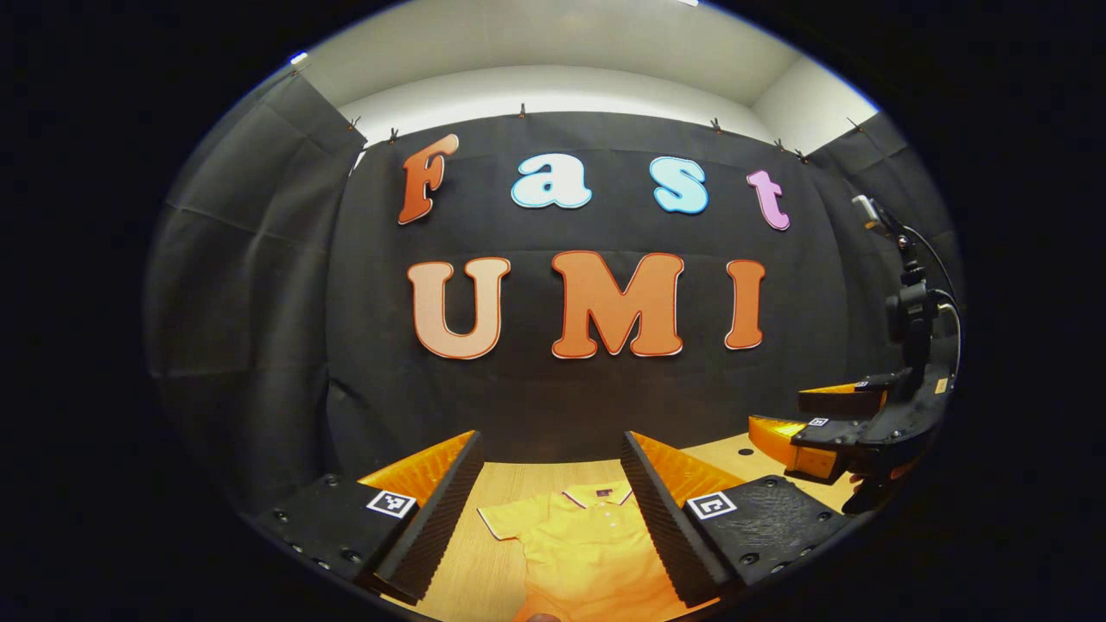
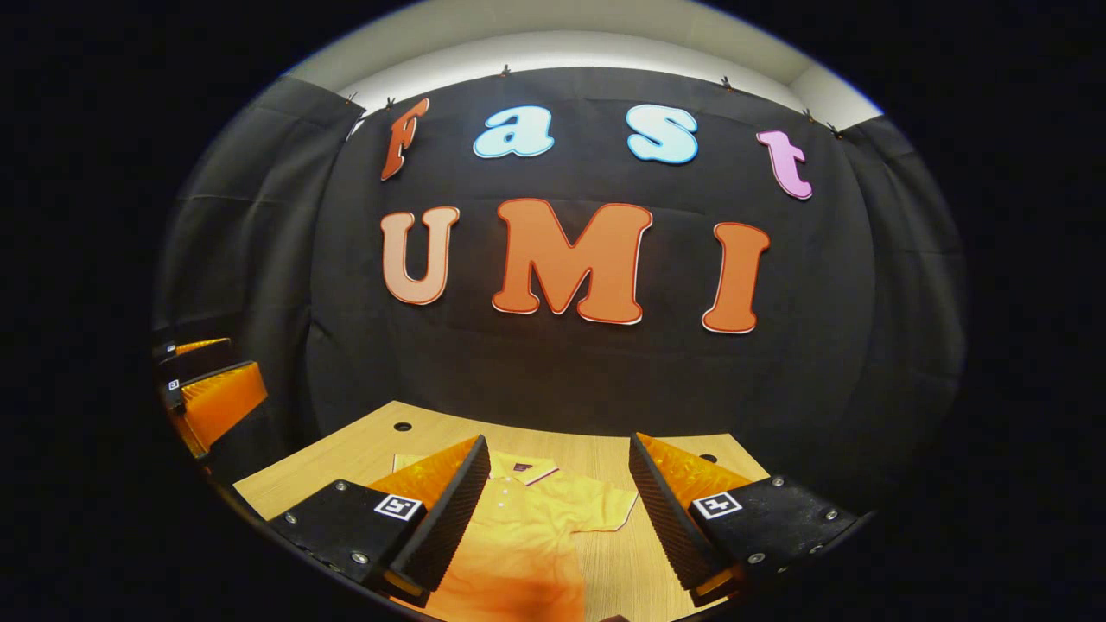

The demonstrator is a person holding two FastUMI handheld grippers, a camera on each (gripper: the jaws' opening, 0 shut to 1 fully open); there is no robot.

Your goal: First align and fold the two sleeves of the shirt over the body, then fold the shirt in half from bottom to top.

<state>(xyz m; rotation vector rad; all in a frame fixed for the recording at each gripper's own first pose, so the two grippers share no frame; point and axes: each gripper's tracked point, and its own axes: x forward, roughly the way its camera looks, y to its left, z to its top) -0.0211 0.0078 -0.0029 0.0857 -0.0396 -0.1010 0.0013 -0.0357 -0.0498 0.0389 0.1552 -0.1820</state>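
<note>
The yellow shirt (image 1: 587,544) lies flat on the wooden table (image 2: 363,458), its collar toward the black wall cloth and both sleeves spread out. The left gripper (image 1: 553,510) hangs above the shirt, jaws wide and empty. The right gripper (image 2: 553,510) hangs above it too, wide and empty. The shirt's lower part looks blurred, perhaps wrinkled.

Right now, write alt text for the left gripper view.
A yellow polo shirt lies flat on a wooden table, sleeves unfolded, framed between the open left gripper. The right gripper hangs open at the right, above the table, before the booth's black cloth wall.
</note>
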